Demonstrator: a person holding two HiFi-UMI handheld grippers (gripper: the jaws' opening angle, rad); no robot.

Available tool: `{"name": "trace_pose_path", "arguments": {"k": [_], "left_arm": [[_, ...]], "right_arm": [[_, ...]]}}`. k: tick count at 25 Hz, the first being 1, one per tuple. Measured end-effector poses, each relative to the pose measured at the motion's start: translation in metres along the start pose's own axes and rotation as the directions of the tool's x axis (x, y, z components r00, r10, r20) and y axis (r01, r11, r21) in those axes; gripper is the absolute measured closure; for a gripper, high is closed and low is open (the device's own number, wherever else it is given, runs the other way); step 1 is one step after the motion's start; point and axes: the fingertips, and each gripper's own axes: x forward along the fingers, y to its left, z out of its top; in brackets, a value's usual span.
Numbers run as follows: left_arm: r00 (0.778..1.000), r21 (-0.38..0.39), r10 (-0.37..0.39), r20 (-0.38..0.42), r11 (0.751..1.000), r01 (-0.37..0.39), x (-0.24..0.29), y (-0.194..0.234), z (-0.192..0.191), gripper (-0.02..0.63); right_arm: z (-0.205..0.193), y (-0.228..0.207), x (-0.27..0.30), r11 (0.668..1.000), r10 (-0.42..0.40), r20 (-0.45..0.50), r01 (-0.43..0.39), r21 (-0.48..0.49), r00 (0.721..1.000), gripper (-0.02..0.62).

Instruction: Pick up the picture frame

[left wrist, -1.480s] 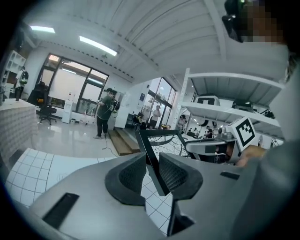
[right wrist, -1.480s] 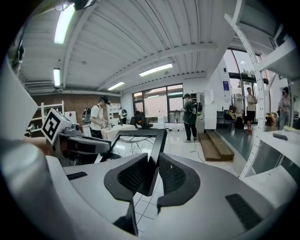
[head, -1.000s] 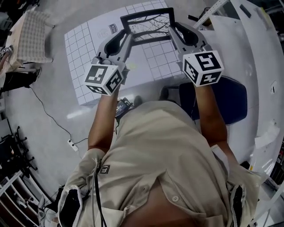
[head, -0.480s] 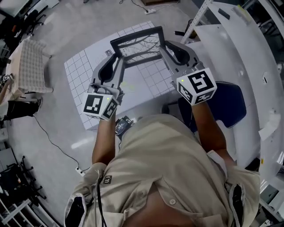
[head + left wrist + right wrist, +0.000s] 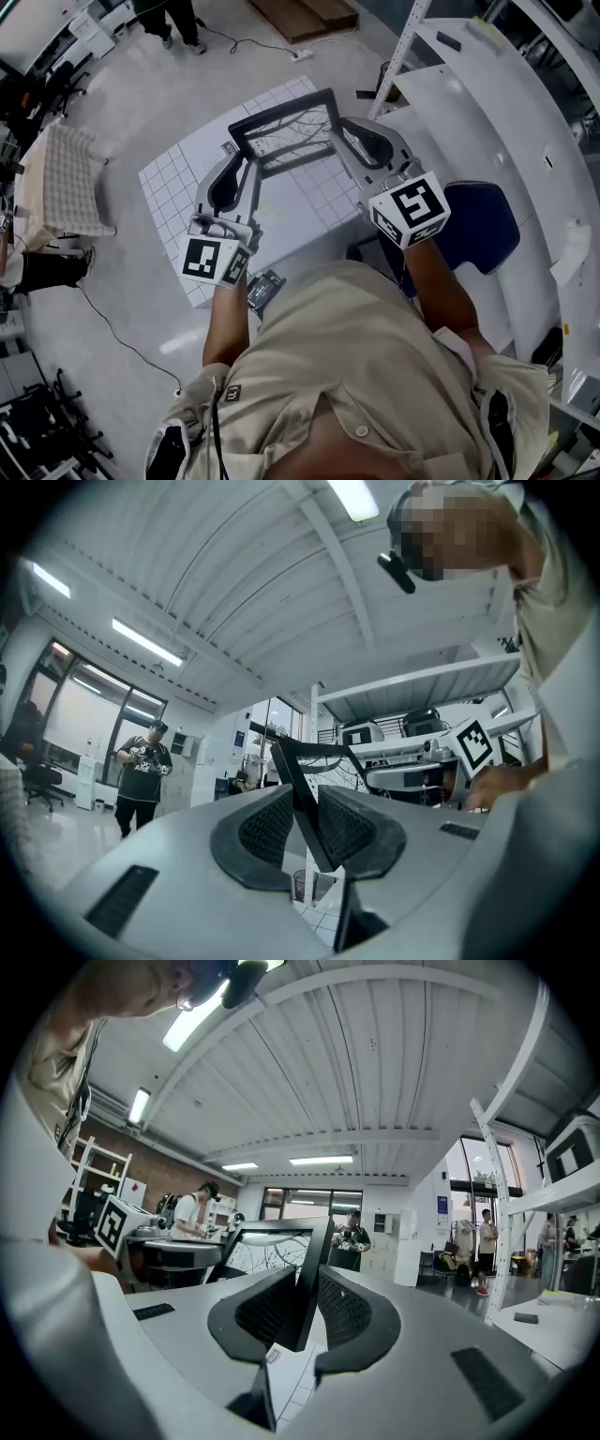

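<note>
The picture frame (image 5: 289,133), black-rimmed with a branch drawing behind glass, hangs above the white grid mat (image 5: 178,178), held by both side rails. My left gripper (image 5: 247,167) is shut on its left rail, whose edge (image 5: 298,794) runs up between the dark pads (image 5: 264,825). My right gripper (image 5: 348,142) is shut on the right rail; in the right gripper view the frame (image 5: 272,1249) stands tilted between the pads (image 5: 343,1309). Each marker cube sits near the person's hands.
A blue chair seat (image 5: 485,223) lies right of the person, beside a white curved panel (image 5: 487,103). A cloth-covered stand (image 5: 66,173) is at the left, a cable (image 5: 112,328) crosses the floor. One person (image 5: 141,771) stands ahead on the left; others (image 5: 354,1239) show beyond the frame.
Both grippers have risen together with the frame between them, so it hangs higher above the mat. Both grips are unchanged.
</note>
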Motion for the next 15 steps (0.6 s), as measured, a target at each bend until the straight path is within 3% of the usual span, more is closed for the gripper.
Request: {"name": "trace_pose_path", "arguments": {"k": [15], "left_arm": [[1.0,-0.008,-0.017,0.013,1.0,0.018,-0.009,0.009,0.005,0.52]], "right_arm": [[0.01,0.012,0.002,0.999,-0.019,0.004,0.019,-0.026,1.0,0.515]]}}
